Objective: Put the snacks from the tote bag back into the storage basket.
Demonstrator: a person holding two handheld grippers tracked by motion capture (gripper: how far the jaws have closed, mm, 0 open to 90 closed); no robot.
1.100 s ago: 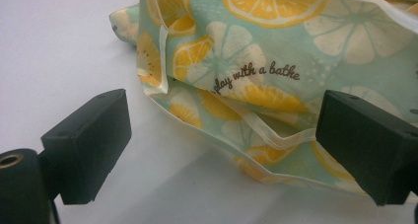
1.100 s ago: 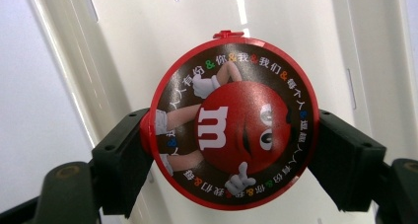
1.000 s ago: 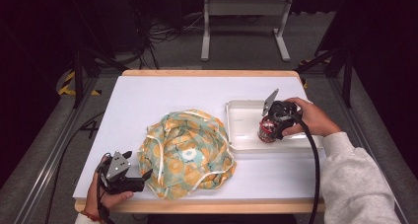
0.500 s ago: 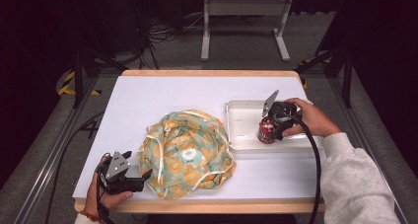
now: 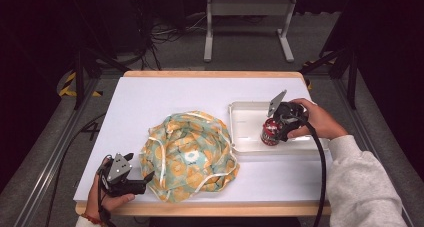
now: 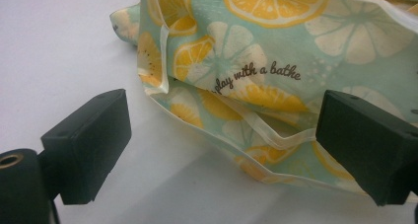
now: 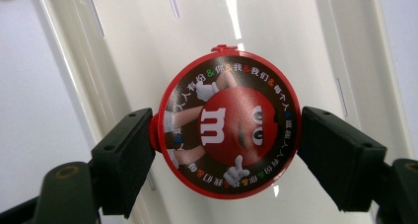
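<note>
Fingers [image 7: 123, 160] of the right gripper [image 7: 224, 150] are clamped on the upright red tin [image 7: 229, 123], held inside the white tray [image 7: 123, 61]; left gripper [image 6: 222, 150] is held open at the cloth [image 6: 256, 61].

Overall change: almost none across the three high views.
Right gripper [image 5: 278, 129]: no shift can be made out; its jaws press on the sides of the red candy tub [image 5: 270, 133] as they did a second ago.
Red candy tub: same spot in the white tray [image 5: 245, 118]; any change in its lean is too slight to tell.
Left gripper [image 5: 139, 169]: same place at the near-left edge of the lemon-print cloth [image 5: 187, 154], jaws as wide apart as before.
Lemon-print cloth: outline and folds unchanged.
</note>
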